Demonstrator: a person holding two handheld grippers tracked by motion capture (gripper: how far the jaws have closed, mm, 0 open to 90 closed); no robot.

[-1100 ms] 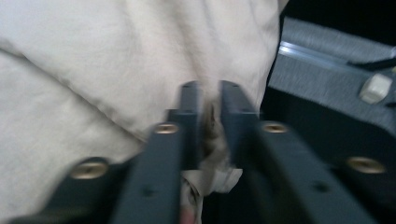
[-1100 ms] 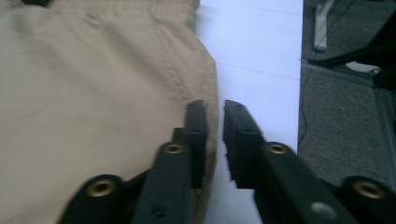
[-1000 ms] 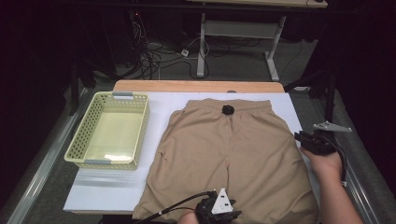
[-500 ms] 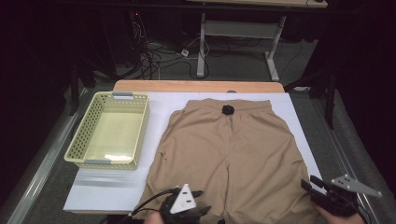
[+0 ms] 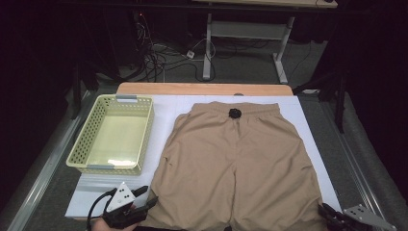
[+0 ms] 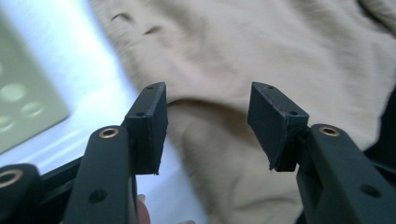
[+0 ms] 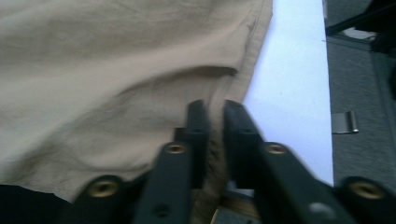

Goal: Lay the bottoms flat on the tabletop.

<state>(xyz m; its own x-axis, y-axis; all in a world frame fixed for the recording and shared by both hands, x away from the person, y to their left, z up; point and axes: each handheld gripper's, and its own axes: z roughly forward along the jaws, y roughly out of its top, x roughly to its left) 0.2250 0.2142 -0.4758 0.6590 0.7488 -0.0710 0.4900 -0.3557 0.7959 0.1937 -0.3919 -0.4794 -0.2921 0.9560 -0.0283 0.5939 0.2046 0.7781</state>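
Grippers are being set on the near hems of the tan shorts (image 5: 238,163), lying flat on the white table (image 5: 168,108). Right gripper (image 7: 214,122) has just been closing, and cloth is being pinched between its jaws. Left gripper (image 6: 208,123) has just been opening; its jaws are standing half apart around the left hem, so they should be pushed further on before being squeezed.

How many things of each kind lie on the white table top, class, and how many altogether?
Shorts: 1
Basket: 1
Total: 2
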